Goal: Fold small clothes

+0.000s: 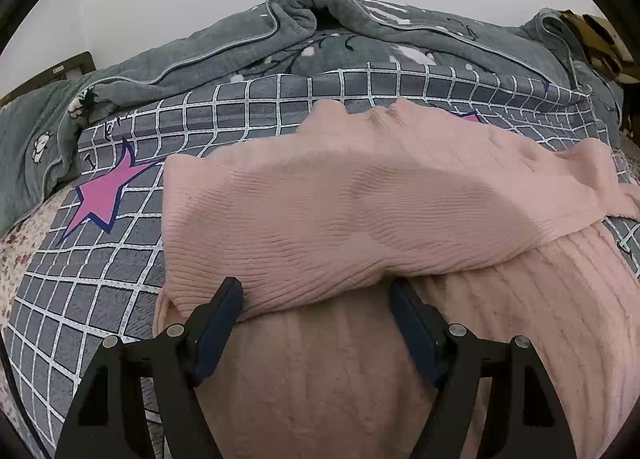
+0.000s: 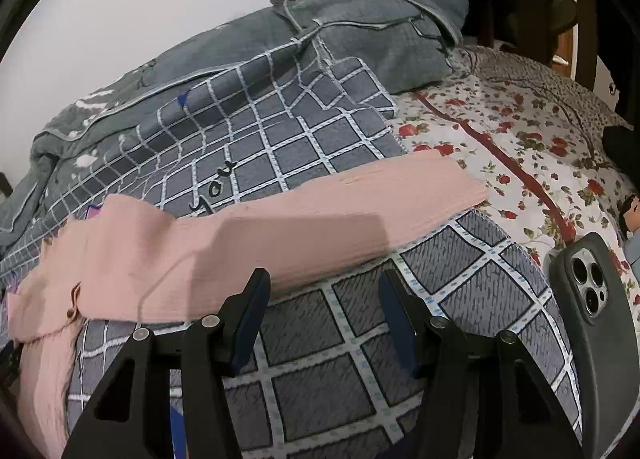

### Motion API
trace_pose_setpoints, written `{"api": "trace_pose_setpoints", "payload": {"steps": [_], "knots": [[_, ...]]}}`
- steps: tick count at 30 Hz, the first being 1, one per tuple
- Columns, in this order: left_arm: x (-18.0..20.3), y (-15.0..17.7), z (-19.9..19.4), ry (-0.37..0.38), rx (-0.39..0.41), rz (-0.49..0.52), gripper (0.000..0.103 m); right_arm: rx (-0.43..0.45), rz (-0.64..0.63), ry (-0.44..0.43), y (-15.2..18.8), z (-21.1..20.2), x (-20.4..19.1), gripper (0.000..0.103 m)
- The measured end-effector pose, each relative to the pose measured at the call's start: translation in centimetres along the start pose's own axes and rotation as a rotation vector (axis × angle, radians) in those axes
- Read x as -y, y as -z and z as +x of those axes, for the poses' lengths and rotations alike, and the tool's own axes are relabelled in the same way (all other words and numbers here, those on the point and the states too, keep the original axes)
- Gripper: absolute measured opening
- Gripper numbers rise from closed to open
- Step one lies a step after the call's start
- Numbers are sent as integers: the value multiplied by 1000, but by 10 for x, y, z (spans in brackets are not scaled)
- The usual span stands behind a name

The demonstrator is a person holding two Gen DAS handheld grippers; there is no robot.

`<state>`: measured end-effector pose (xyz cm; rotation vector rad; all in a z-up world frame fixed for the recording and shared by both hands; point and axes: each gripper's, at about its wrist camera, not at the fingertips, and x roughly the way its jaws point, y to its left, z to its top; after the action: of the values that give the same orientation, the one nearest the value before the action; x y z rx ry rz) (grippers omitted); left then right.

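Nearest me, left gripper [image 1: 316, 299] jaws spread wide, empty, tips at the folded edge of the pink knit top [image 1: 360, 211] lying on the grid blanket [image 1: 100, 279]. Right gripper [image 2: 324, 291] also wide open, holding nothing, just short of the sleeve [image 2: 360, 211]. I'd pinch the sleeve end only, lift low, fold across the body. Readable writing: "you" on blanket. Phone [image 2: 592, 323] lies right; no logo visible.

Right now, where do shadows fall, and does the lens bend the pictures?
Left wrist view: a soft shadow crosses the pink sweater. Right wrist view: a hard-edged shadow lies on its sleeve. Both views: fisheye curves the checked blanket lines; corners are black.
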<state>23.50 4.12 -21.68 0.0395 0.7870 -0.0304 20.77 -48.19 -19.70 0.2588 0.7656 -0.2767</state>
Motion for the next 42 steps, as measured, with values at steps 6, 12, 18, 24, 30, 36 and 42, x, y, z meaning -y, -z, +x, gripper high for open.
{"api": "trace_pose_setpoints", "payload": {"steps": [6,12,18,24,30,36,42], "knots": [[-2,0,0,17,1,-11,75,-35,14,15,-9,13,0,56],[0,-3,2,25,-9,-8,76,-69,61,5,-20,25,4,60],[0,-6,5,38,-15,-11,76,-64,85,3,-31,34,2,60],[-5,-5,0,75,3,-32,76,46,143,-38,-34,19,14,5],[-23,-8,-7,140,30,-129,76,280,12,64,-39,-36,-36,5],[-61,-5,-18,189,57,-262,76,366,-206,36,-53,-83,-140,5],[-118,9,-24,119,63,-359,76,387,-375,-103,-34,-113,-278,5]]}}
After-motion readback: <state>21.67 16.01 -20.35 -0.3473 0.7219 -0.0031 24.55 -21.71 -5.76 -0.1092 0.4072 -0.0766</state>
